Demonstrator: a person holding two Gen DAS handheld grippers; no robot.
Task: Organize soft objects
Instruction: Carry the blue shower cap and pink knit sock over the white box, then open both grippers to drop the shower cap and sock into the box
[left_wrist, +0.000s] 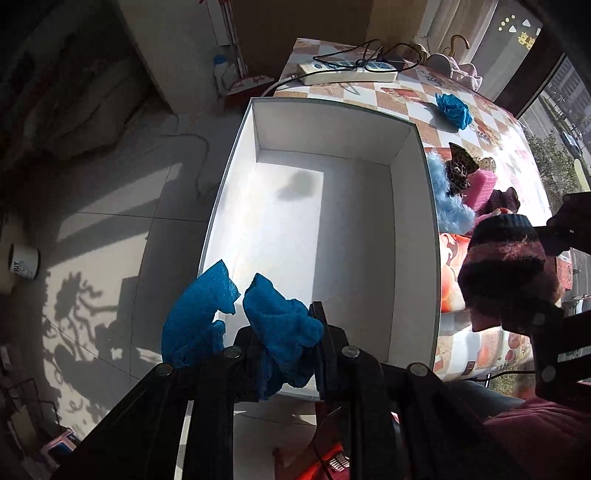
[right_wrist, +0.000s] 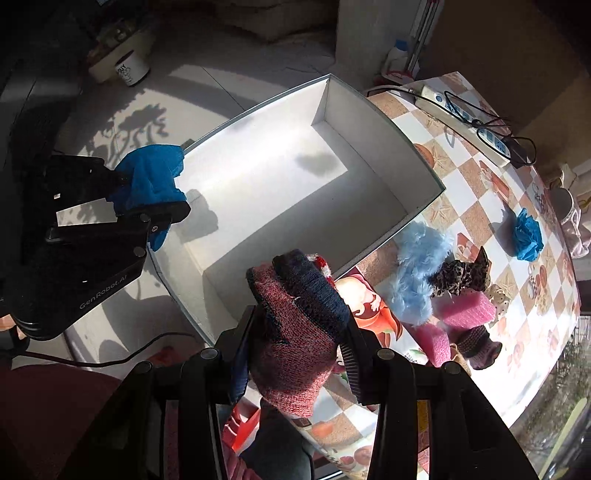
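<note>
Crumpled blue mesh cloth (left_wrist: 280, 314) (claw-pinched), boxy white carton (left_wrist: 417, 229).

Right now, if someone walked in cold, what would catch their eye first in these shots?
The big white box, open and empty, fills the middle. At its near edge the left gripper pinches a bright blue cloth, and the right gripper grips a red and navy knitted piece. Fluffy soft items wait on the checked table.

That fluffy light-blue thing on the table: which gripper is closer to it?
Right. The right gripper, holding a knitted sock, hangs beside the fluffy light-blue thing; the left gripper is across the white box.
</note>
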